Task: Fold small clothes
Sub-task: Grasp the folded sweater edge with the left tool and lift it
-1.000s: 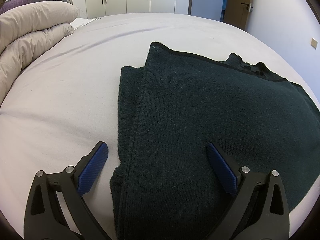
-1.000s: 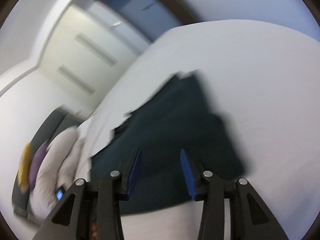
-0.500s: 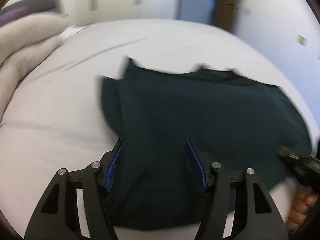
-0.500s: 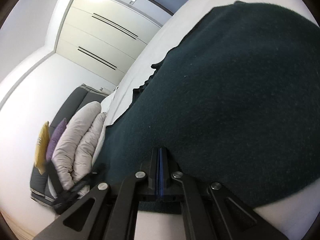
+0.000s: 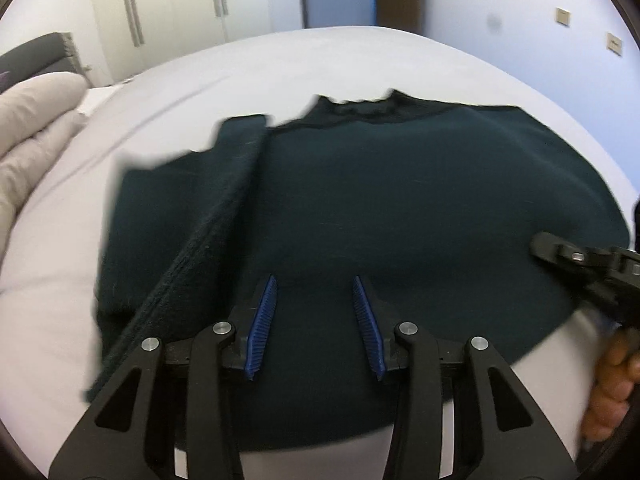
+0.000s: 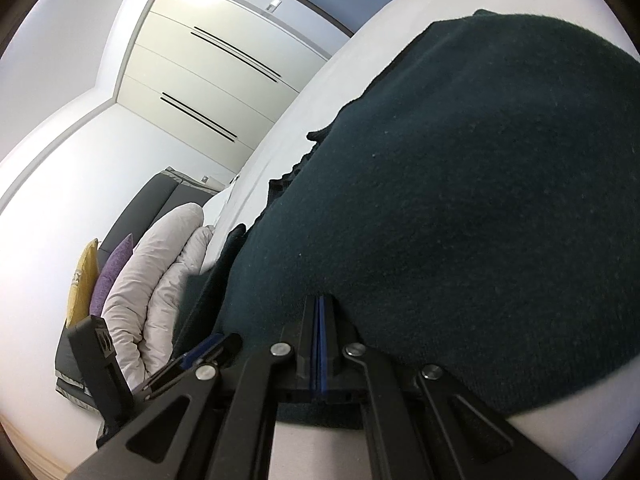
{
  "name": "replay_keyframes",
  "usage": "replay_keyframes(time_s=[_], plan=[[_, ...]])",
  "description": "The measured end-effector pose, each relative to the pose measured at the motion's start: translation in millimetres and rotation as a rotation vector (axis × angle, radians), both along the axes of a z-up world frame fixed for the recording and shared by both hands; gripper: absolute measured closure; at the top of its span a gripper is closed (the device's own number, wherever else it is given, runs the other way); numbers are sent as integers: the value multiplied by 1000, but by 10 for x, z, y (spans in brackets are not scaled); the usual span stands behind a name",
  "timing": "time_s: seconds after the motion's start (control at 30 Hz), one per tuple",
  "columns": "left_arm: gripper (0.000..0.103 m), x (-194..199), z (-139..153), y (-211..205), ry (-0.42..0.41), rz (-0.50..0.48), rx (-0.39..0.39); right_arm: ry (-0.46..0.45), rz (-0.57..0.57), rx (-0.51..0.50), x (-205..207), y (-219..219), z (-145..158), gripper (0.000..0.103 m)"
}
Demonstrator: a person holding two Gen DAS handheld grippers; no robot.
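Dark green knitted garment (image 5: 400,208) spread flat across white bed sheet (image 5: 280,68), partly folded, with one thick folded edge running diagonally down its left part in the left wrist view. Left black two-finger gripper with blue ribbed pads (image 5: 316,320) low over the near hem, jaws parted with dark knit showing between them; pads (image 5: 262,320) not pressed on any fabric that can be made out. Right black gripper with blue pads (image 6: 321,336) at the garment's near right edge, pads pressed together and pinching the knit's hem. Same right gripper visible at the far right of the left wrist view (image 5: 560,252), bare hand (image 5: 612,392) below it. Beige puffy duvet (image 6: 160,264) bunched at the bed's head, purple and yellow cushions (image 6: 108,272) behind. Cream wardrobe doors (image 5: 176,4) beyond.
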State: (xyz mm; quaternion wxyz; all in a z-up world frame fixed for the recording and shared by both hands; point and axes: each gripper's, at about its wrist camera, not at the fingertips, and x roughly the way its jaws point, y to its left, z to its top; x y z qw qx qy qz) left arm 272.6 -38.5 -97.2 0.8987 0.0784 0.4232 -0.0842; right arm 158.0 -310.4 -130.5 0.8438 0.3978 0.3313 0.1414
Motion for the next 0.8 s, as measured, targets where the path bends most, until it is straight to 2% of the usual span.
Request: replay_keyframes(time_s=[0.07, 0.1, 0.27, 0.43, 0.47, 0.53, 0.67, 0.73, 0.8], plan=[[62, 64, -22, 249, 9, 46, -27, -1, 0, 0, -5, 2, 2, 103], [57, 81, -34, 378, 12, 78, -18, -1, 0, 0, -10, -1, -3, 103], [56, 42, -32, 1047, 27, 165, -124, -4, 0, 3, -41, -17, -13, 103], [56, -124, 70, 1215, 24, 250, -127, -6, -2, 7, -48, -18, -18, 103], [56, -177, 106, 1222, 23, 285, -129, -6, -2, 7, -48, -16, -19, 103], [56, -232, 186, 1181, 10, 285, -172, -6, -2, 7, -43, -13, -19, 103], [52, -126, 349, 811, -31, 175, -187, -6, -2, 7, -40, -10, -18, 103], [50, -8, 275, 661, -16, 151, -145, -6, -2, 5, -38, -9, -15, 103], [50, 121, 43, 617, 63, 179, -76, -5, -2, 6, -38, -10, -12, 103]])
